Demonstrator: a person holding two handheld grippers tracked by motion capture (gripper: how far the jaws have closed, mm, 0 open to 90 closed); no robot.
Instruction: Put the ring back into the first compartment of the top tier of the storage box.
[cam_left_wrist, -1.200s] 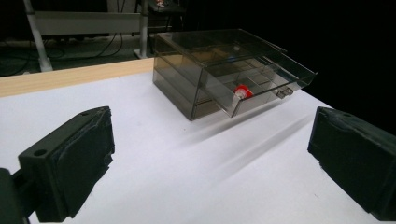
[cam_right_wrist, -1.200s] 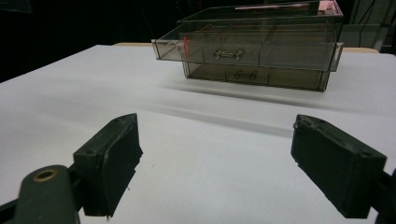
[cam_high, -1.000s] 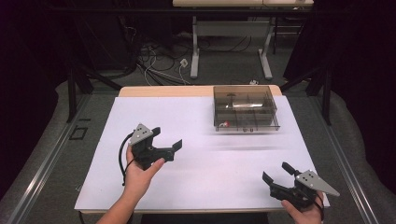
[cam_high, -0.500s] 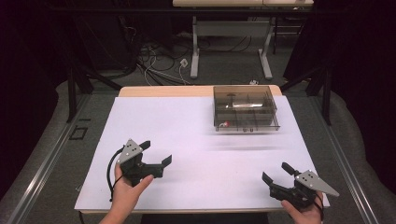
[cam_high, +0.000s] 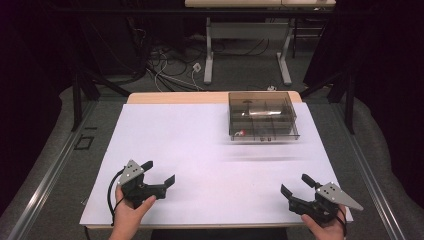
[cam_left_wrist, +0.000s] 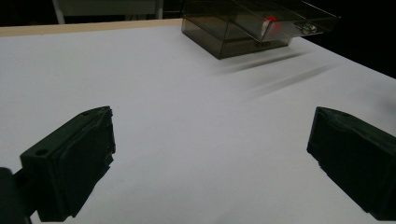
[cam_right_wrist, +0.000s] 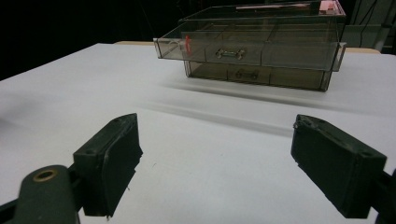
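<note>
White sheeting covers the tabletop, with a strip of bare wood showing along the far edge. Beyond it lie grey carpet, loose cables on the floor, the legs of a second table and dark curtains on both sides.

Near edge, left corner: the left gripper is held in the person's left hand, just above the sheet. Its jaws are spread wide with nothing between them; the left gripper view confirms bare white surface in the gap. The grey plate on top faces upward and the cable loops down toward the near edge.

Near edge, right corner: the right gripper is held in the person's right hand. Its jaws are likewise spread wide and hold nothing; the right gripper view shows only white sheet between them.

Far edge, right of centre: a smoked transparent drawer box stands on the sheet, well apart from both grippers. Its upper drawer is pulled partly out toward the near edge and divided into compartments. A small red-and-white item lies at the drawer's front left corner; its identity cannot be determined. The box sits ahead of the right gripper and diagonally across the tabletop from the left gripper.
</note>
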